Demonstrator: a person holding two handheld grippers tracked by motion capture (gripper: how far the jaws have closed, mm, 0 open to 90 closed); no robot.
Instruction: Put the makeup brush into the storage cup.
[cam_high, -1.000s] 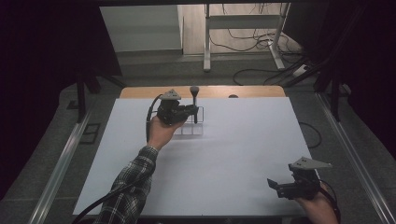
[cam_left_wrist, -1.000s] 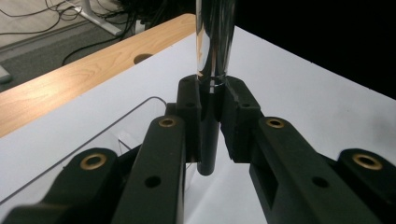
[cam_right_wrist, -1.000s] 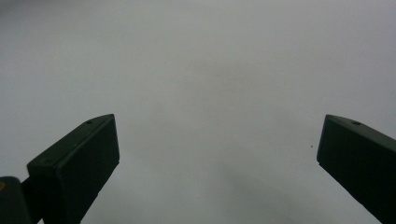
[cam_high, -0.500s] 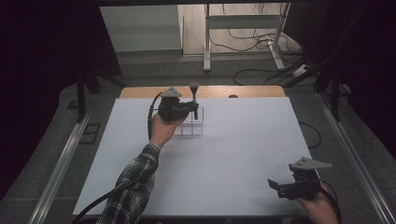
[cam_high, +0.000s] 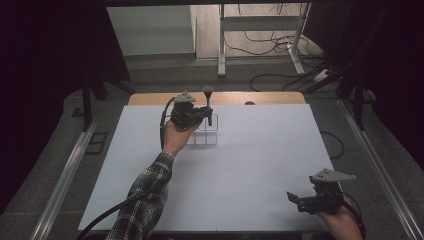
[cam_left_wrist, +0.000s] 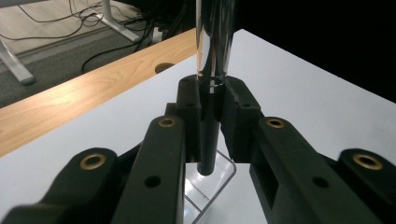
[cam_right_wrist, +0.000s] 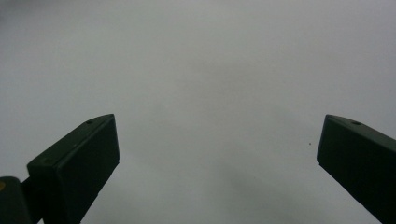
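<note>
Jaws of left gripper (cam_high: 209, 116) clamped on upright brush (cam_left_wrist: 211, 70) over clear organizer (cam_high: 206, 136), right gripper (cam_high: 295, 197) wide apart, white table (cam_high: 260, 150), grey floor (cam_high: 165, 67).

I count two grippers, left gripper (cam_high: 209, 116) and right gripper (cam_high: 295, 199), one makeup brush (cam_high: 208, 104), one clear organizer (cam_high: 206, 137) and one white table (cam_high: 250, 160).

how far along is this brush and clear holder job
Done: the left gripper is shut on the brush, held upright. In hand: its lower tip sits over a compartment of the clear holder. Left: lowering and letting go. The right gripper waits open, near the table's front edge.
</note>
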